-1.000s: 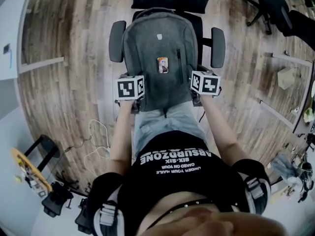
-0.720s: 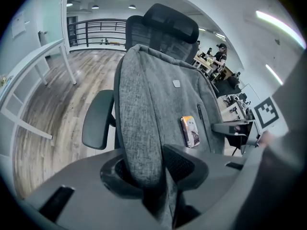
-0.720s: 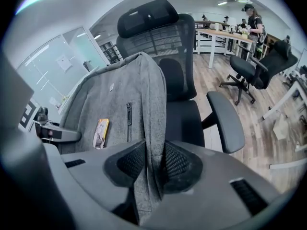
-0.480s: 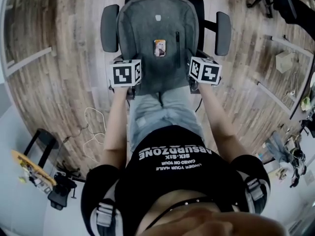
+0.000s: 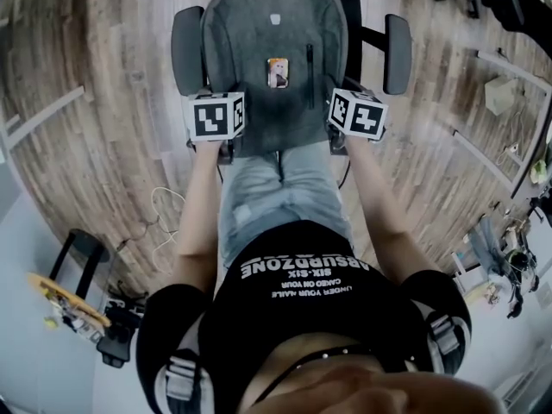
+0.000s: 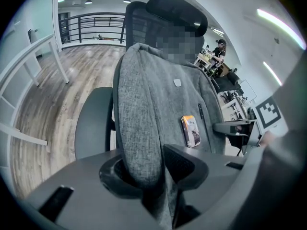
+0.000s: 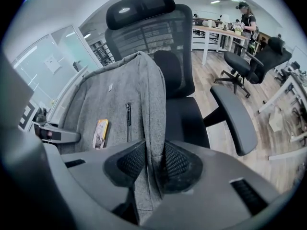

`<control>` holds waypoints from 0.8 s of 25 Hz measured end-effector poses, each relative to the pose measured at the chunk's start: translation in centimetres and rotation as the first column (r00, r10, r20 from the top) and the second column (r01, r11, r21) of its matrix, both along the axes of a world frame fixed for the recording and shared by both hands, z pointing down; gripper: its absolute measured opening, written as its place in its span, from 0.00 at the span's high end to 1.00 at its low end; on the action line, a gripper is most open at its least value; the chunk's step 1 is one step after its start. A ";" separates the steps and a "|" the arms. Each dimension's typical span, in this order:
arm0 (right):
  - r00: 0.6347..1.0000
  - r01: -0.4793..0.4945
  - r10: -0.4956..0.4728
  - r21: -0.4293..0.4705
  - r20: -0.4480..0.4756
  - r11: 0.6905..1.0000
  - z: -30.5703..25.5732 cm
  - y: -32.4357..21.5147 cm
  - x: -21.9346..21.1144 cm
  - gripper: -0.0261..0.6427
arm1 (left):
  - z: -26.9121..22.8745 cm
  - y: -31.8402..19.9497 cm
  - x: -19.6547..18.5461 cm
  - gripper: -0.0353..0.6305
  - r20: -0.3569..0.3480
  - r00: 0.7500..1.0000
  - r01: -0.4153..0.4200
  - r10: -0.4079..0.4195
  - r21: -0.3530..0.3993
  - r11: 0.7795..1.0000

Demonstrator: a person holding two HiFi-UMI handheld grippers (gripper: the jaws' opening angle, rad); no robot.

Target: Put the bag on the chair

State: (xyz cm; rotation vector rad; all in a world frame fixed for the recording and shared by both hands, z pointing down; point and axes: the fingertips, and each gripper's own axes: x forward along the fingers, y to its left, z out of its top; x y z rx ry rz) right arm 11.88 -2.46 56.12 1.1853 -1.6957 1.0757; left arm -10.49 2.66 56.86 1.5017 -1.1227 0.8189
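Observation:
A grey fabric backpack [image 5: 274, 67] with a small orange tag lies over the seat of a black office chair [image 5: 397, 54], its top toward the backrest. My left gripper [image 5: 226, 149] is shut on the bag's lower left edge, and my right gripper [image 5: 338, 143] is shut on its lower right edge. In the left gripper view the bag [image 6: 158, 109] fills the middle, its fabric pinched between the pads at the left gripper [image 6: 156, 174]. In the right gripper view the bag's side [image 7: 139, 104] is clamped at the right gripper [image 7: 149, 164], with the chair's backrest [image 7: 153, 28] and armrest [image 7: 235, 116] behind.
Wooden floor surrounds the chair. A white cable [image 5: 164, 210] lies on the floor at the left, near a black stand [image 5: 82, 257]. Other office chairs [image 7: 244, 63] and desks stand behind at the right, where a person [image 7: 247, 16] stands by a table.
The bag and both grippers have moved forward, further onto the chair seat toward the backrest. Both grips on the bag are unchanged.

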 end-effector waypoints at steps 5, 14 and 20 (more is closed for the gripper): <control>0.999 -0.037 0.037 -0.013 0.006 0.999 1.0 0.2 -0.2 0.80 | 0.9 -0.5 -0.4 0.72 0.014 1.000 -0.027 0.027 -0.012 1.000; 0.998 -0.069 0.069 -0.034 -0.005 0.997 3.0 -0.3 -0.2 0.80 | 3.1 -1.7 -0.6 0.72 0.011 0.999 -0.053 0.053 -0.025 0.998; 0.997 -0.082 0.081 -0.046 -0.014 0.996 4.2 -0.9 -0.2 0.80 | 4.4 -2.6 -0.7 0.72 0.007 0.998 -0.060 0.061 -0.039 0.997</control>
